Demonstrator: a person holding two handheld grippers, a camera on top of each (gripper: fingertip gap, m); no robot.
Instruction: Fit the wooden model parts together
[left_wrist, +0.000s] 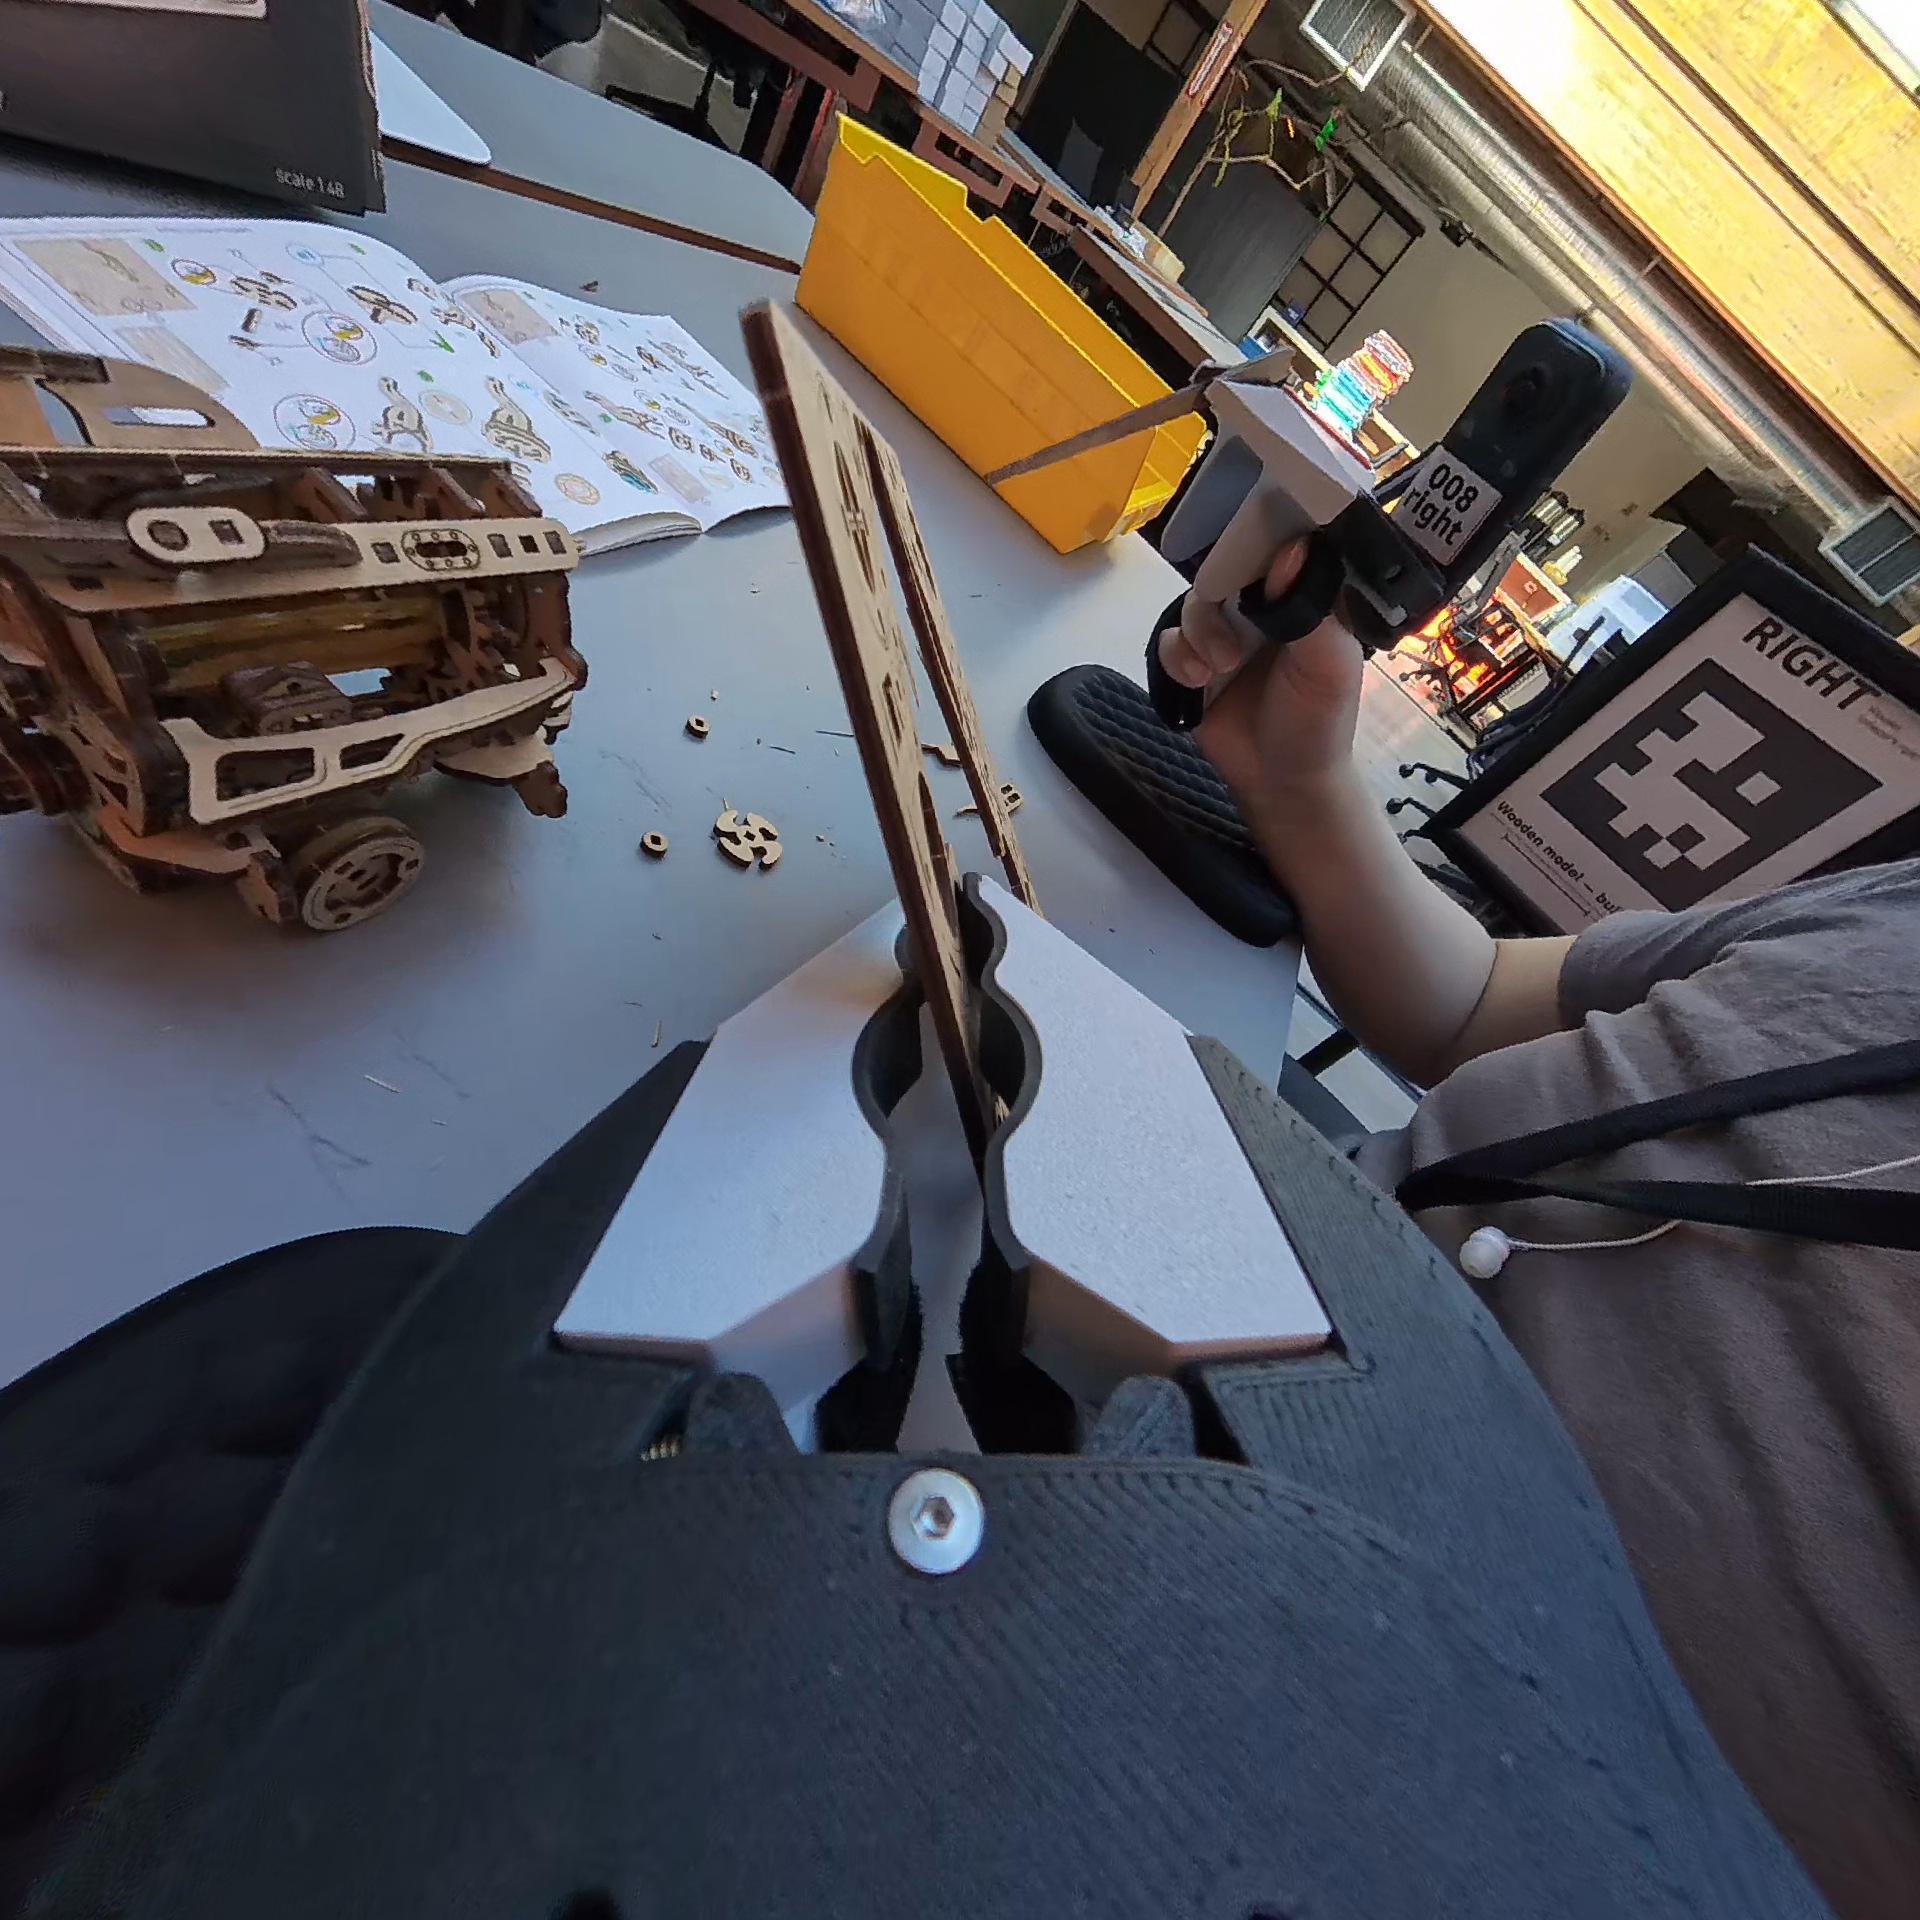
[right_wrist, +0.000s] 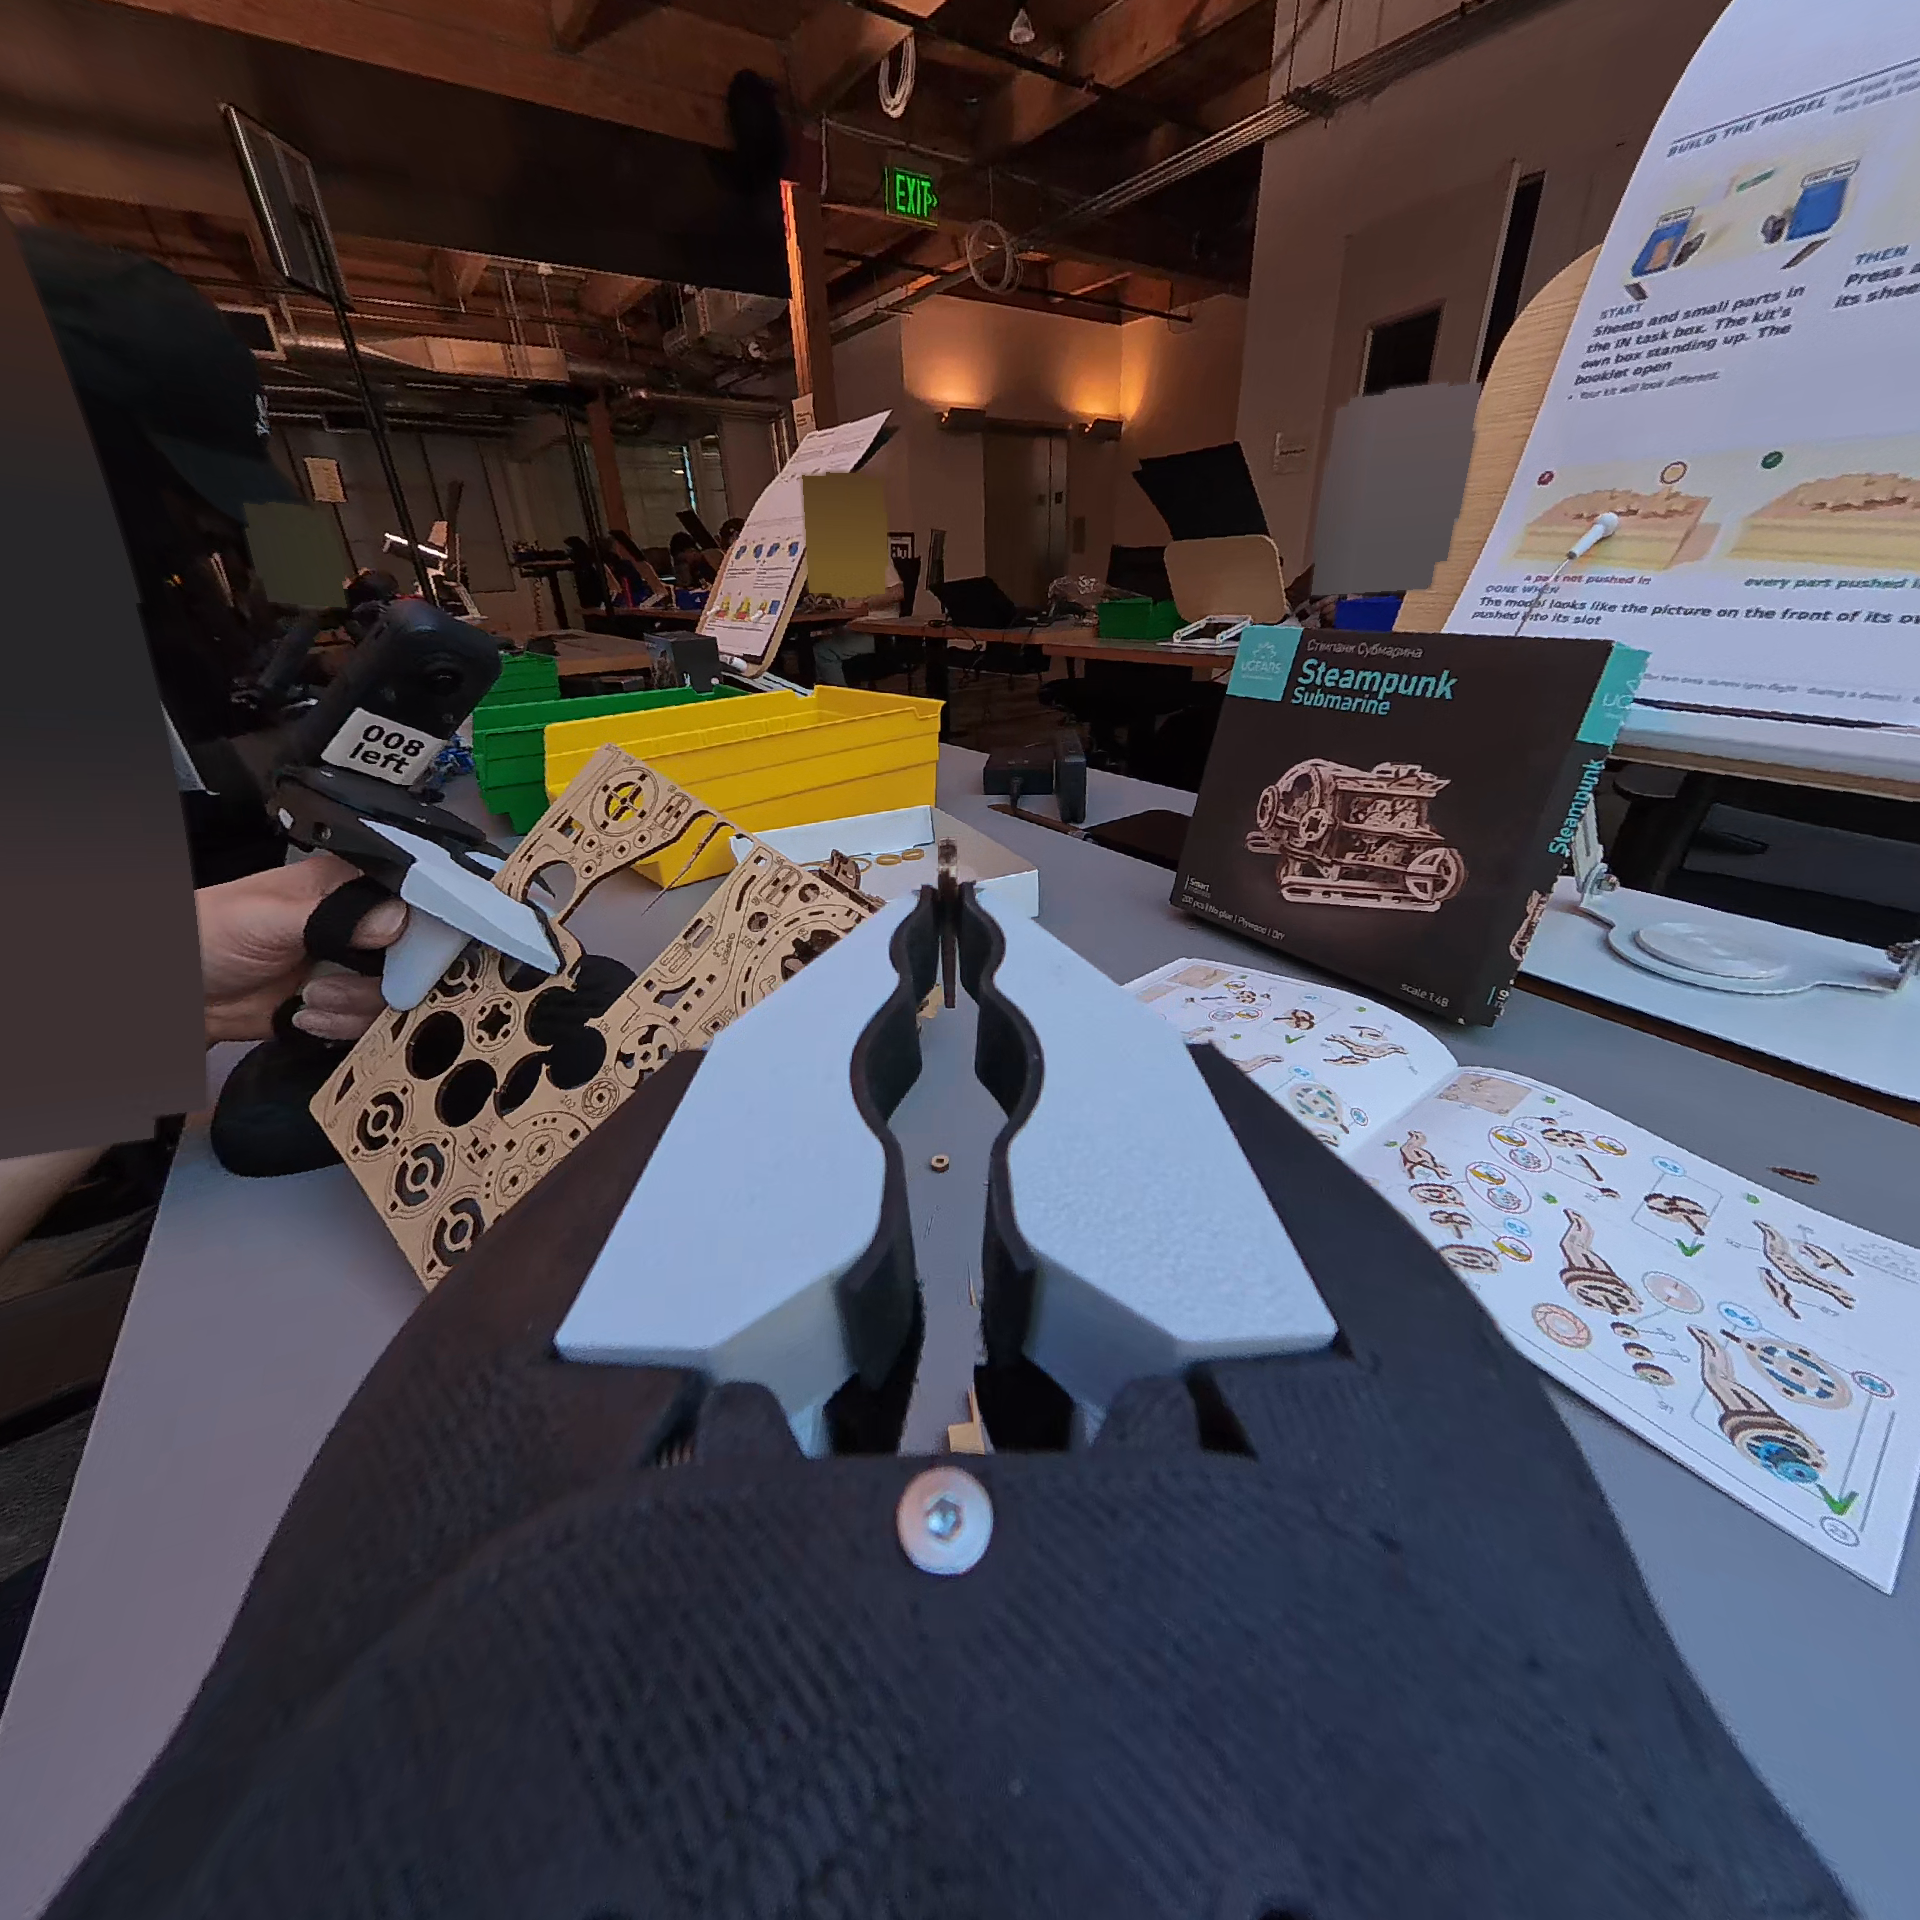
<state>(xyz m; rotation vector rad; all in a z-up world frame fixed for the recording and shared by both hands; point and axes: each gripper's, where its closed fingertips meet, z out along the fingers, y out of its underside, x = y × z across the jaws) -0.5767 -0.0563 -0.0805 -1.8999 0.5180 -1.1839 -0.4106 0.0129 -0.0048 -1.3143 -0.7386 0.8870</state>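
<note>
Left wrist view: my left gripper (left_wrist: 951, 925) clamps a thin laser-cut plywood parts sheet (left_wrist: 852, 582) edge-on; the half-built wooden model (left_wrist: 260, 665) sits far left.

Right wrist view: my right gripper (right_wrist: 948, 904) pinches a small dark wooden piece (right_wrist: 947, 914) above the grey table (right_wrist: 260, 1403).

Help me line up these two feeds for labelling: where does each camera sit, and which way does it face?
Left wrist view: on the left claw, shut on the wooden parts sheet, facing the half-built model; the person's right hand shows.
Right wrist view: on the right claw, pinching a small wooden part, facing the kit box; the left hand shows.
Shared: sheet, open booklet, yellow bin.
</note>
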